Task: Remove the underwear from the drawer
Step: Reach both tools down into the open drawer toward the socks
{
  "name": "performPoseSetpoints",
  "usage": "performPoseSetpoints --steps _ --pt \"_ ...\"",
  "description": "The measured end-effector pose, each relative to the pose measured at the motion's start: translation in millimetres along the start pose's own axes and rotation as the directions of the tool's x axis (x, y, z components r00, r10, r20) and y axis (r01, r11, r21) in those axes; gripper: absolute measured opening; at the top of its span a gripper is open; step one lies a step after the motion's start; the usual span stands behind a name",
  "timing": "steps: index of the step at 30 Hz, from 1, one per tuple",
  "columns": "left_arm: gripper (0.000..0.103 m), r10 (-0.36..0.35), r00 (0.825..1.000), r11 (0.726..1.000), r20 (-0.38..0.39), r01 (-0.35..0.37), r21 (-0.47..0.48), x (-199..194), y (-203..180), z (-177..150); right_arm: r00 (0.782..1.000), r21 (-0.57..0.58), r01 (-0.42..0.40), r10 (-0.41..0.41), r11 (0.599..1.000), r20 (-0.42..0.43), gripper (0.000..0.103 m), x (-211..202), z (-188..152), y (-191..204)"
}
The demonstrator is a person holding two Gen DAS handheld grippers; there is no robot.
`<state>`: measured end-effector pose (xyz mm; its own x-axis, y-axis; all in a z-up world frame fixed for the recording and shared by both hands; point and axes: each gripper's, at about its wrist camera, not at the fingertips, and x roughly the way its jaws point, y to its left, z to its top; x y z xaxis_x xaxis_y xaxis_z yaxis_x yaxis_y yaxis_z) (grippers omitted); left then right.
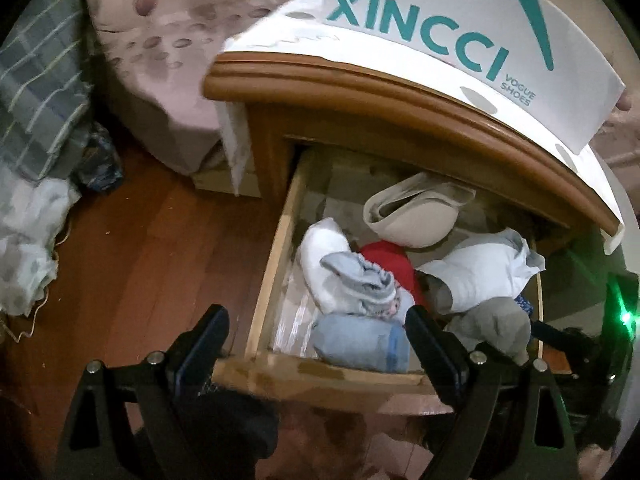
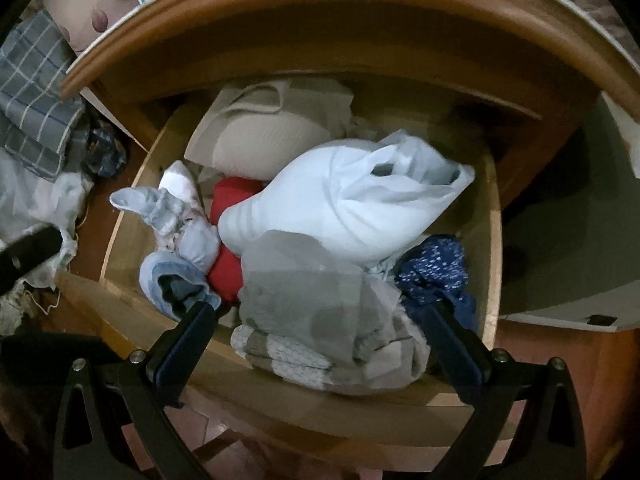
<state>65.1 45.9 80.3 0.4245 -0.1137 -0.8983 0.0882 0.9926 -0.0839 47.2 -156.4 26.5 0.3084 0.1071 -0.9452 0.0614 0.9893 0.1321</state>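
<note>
The wooden drawer [image 1: 280, 240] [image 2: 490, 264] stands pulled open and holds several crumpled garments. A grey underwear piece [image 2: 304, 292] [image 1: 496, 326] lies at the front right, under a white garment [image 2: 340, 208] [image 1: 480, 276]. A red piece [image 1: 388, 260] [image 2: 226, 272], a light blue roll [image 1: 356, 342] [image 2: 168, 276], a beige bra [image 1: 412, 216] [image 2: 256, 136] and a navy dotted piece [image 2: 436, 272] lie around it. My left gripper [image 1: 316, 320] is open above the drawer's front left corner. My right gripper [image 2: 320, 312] is open, its jaws either side of the grey piece.
A white XINCCI shoe box [image 1: 460, 28] sits on the nightstand top [image 1: 360, 76]. A bed with a pink spotted cover [image 1: 168, 52] is to the left. A plaid cloth [image 1: 36, 92] and white fabric [image 1: 28, 248] lie on the wooden floor [image 1: 160, 260].
</note>
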Motion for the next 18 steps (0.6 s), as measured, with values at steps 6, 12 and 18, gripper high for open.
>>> performPoseSetpoints --steps 6,12,18 --pt "0.092 -0.02 0.998 0.998 -0.054 0.023 0.061 33 -2 8 0.999 0.007 0.018 -0.018 1.0 -0.051 0.103 18 9 9" --pt "0.092 -0.072 0.989 0.995 -0.126 0.079 0.055 51 -4 3 0.994 0.012 0.077 -0.076 0.997 -0.08 0.101 34 16 12" --pt "0.092 -0.13 0.975 0.989 -0.18 0.141 0.047 62 -8 1 0.989 0.023 0.077 -0.073 0.997 -0.126 0.077 47 16 11"
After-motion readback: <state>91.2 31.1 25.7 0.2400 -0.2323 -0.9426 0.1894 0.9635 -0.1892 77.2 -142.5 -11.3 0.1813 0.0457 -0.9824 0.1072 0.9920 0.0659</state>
